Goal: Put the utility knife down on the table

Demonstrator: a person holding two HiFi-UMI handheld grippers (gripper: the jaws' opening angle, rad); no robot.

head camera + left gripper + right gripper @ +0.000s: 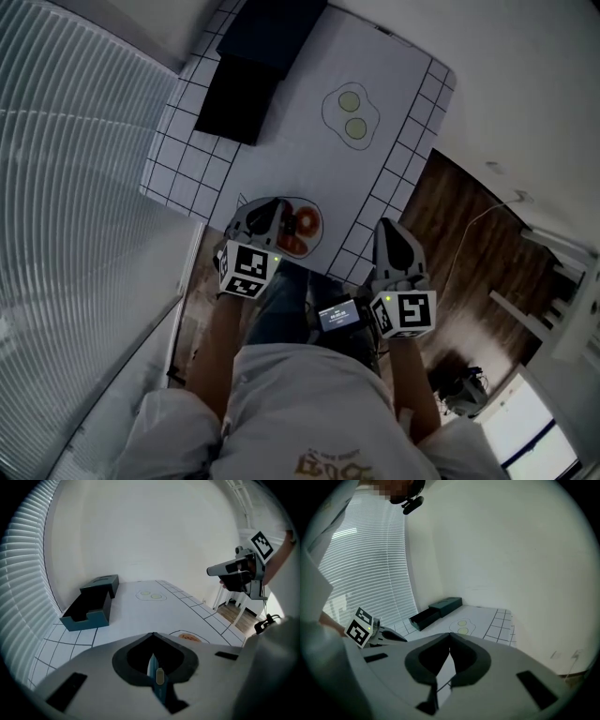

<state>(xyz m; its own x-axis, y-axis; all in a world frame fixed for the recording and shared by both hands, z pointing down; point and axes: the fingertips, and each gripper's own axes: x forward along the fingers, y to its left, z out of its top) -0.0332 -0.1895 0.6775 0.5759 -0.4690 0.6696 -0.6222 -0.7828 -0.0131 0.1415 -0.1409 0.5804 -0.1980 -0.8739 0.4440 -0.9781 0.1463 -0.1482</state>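
A blue utility knife (157,679) with a pale yellow slider sits between the jaws of my left gripper (153,633), which is shut on it. In the head view the left gripper (279,211) hangs over the near edge of the white gridded table (281,141), beside an orange drawing (306,225); the knife is hidden there. My right gripper (387,227) is over the table's near right edge. Its jaws (450,634) meet at the tips with nothing between them.
A dark open box (251,70) lies at the far left of the table. A drawn egg outline with two yellow-green circles (352,114) is past the middle. Window blinds (75,187) run along the left and wooden floor (469,234) lies to the right.
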